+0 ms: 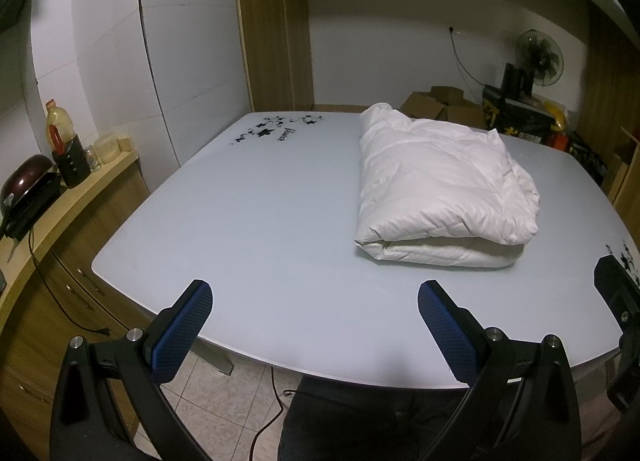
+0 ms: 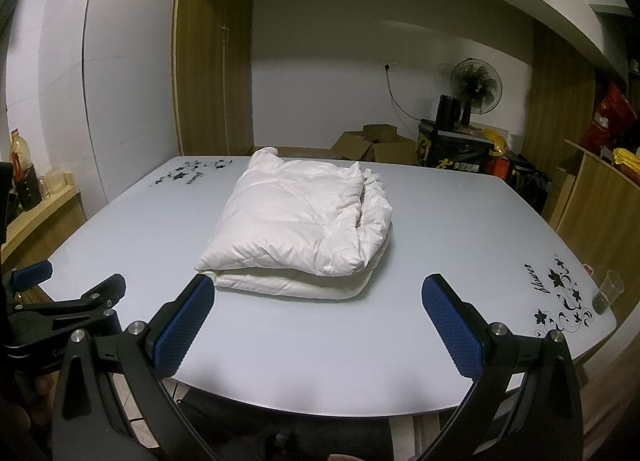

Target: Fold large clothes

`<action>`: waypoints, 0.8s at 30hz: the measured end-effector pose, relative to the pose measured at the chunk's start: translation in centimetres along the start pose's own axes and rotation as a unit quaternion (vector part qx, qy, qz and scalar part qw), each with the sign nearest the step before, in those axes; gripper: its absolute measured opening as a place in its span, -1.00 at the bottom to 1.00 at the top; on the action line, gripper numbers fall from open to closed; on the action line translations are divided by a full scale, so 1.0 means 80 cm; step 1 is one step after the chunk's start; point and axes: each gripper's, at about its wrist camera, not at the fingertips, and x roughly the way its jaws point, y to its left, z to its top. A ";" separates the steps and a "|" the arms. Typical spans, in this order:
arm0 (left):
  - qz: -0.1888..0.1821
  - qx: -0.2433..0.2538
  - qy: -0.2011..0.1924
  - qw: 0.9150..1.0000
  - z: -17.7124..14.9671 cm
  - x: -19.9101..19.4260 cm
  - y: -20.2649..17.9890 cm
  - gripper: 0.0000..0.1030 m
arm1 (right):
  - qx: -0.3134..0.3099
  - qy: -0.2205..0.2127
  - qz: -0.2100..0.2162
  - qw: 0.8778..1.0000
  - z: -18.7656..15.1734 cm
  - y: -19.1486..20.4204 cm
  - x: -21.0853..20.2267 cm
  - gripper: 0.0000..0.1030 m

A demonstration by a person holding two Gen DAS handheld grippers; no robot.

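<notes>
A white padded jacket (image 1: 436, 185) lies folded into a thick bundle on the pale blue-grey table (image 1: 248, 213), right of centre in the left wrist view. In the right wrist view the jacket (image 2: 300, 225) lies at the table's (image 2: 320, 345) middle. My left gripper (image 1: 314, 301) is open and empty above the table's near edge, well short of the jacket. My right gripper (image 2: 318, 293) is open and empty, close to the front fold of the bundle without touching it. The left gripper also shows at the left edge of the right wrist view (image 2: 76, 289).
A wooden counter (image 1: 60, 201) on the left carries a bottle (image 1: 66, 145) and a dark appliance (image 1: 26, 189). A plastic cup (image 2: 608, 293) stands at the table's right corner. Cardboard boxes (image 2: 376, 145), a fan (image 2: 476, 87) and a dark bag stand behind the table.
</notes>
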 end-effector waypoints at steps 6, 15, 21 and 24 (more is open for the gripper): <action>-0.002 0.001 0.002 1.000 0.000 0.000 0.000 0.99 | -0.001 0.001 0.000 1.000 0.000 0.000 0.000 1.00; -0.004 0.002 0.003 1.000 0.000 0.001 0.001 0.99 | -0.002 0.003 0.001 1.000 -0.002 0.001 0.001 1.00; -0.006 0.002 0.003 1.000 0.001 0.002 0.003 0.99 | -0.004 0.003 0.003 1.000 -0.003 0.000 0.000 1.00; -0.005 0.003 0.004 1.000 0.002 0.004 0.003 0.99 | -0.003 0.003 0.003 1.000 -0.004 -0.001 0.000 1.00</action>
